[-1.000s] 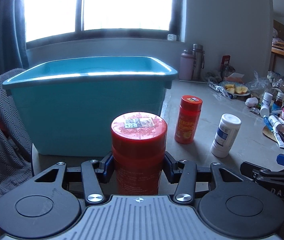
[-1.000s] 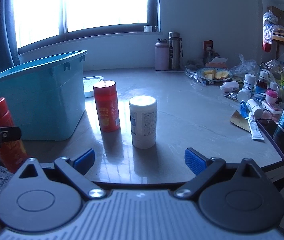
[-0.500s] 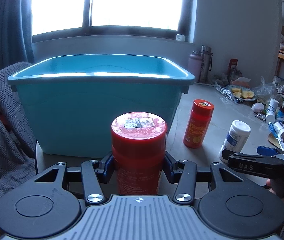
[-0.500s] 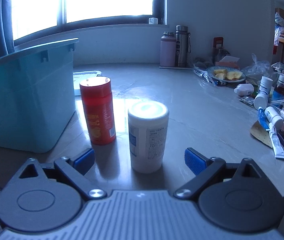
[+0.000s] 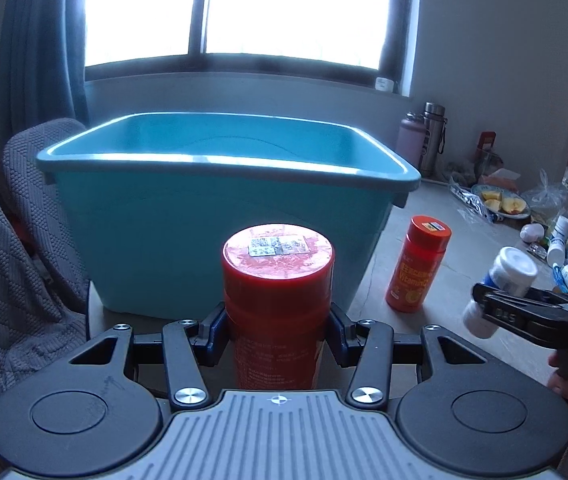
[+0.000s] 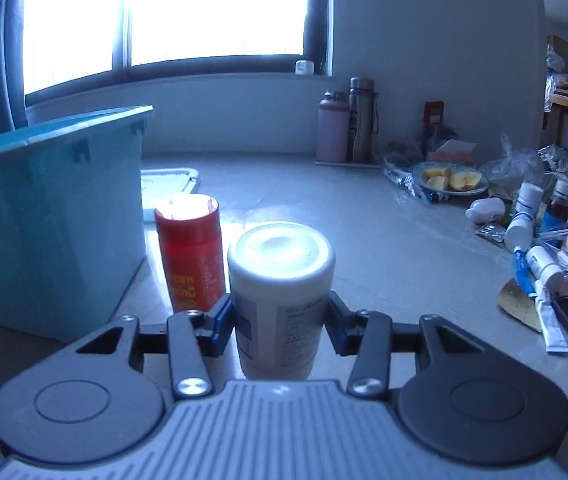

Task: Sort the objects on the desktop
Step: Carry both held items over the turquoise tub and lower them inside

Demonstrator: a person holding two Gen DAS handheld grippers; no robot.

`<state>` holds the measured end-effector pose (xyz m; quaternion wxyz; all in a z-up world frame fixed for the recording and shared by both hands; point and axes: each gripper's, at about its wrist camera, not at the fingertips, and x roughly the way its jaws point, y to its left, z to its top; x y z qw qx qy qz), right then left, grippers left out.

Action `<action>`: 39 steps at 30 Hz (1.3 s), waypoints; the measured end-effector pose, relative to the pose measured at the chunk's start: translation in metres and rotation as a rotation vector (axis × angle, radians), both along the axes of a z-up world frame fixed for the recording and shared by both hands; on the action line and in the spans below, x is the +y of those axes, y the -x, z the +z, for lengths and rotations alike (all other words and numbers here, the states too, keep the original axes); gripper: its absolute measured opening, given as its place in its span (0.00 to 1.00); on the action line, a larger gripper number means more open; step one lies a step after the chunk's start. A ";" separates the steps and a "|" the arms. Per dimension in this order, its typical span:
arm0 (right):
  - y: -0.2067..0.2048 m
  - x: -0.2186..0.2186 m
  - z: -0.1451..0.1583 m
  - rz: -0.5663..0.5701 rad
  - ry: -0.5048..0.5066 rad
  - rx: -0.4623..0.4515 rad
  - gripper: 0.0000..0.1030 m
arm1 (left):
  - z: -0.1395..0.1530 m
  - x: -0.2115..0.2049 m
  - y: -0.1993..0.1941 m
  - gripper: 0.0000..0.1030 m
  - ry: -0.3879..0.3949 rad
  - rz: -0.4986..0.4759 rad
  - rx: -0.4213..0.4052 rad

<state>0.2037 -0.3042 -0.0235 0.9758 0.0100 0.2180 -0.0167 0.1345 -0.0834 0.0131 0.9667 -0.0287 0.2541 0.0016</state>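
My left gripper [image 5: 277,334] is shut on a red bottle [image 5: 277,280] and holds it upright in front of the teal bin [image 5: 223,216]. My right gripper [image 6: 279,322] is shut on a white bottle [image 6: 279,280], which stands upright; it also shows in the left wrist view [image 5: 508,276], tilted in the right gripper [image 5: 524,312]. A second orange-red bottle [image 6: 189,252] stands on the table beside the bin [image 6: 51,216]; the left wrist view shows it too [image 5: 420,264].
Grey knitted chair backs [image 5: 15,264] stand left of the bin. Two flasks [image 6: 348,120] stand at the back wall. A plate of fruit [image 6: 450,180] and several small bottles and tubes [image 6: 540,240] crowd the table's right side. A white lid [image 6: 167,180] lies behind the bin.
My right gripper moved forward and shut on the white bottle. My left gripper rose with the red bottle, so the bin's inside shows more.
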 end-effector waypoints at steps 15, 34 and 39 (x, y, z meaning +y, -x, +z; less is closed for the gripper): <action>0.097 0.048 0.043 0.020 -0.010 0.004 0.46 | 0.023 0.053 0.080 0.49 0.002 0.002 -0.024; 0.152 0.095 0.102 0.068 0.021 -0.021 0.46 | 0.066 0.107 0.128 0.49 0.003 0.019 -0.032; 0.151 0.101 0.117 0.070 0.012 -0.018 0.46 | 0.085 0.113 0.121 0.49 -0.006 0.016 -0.039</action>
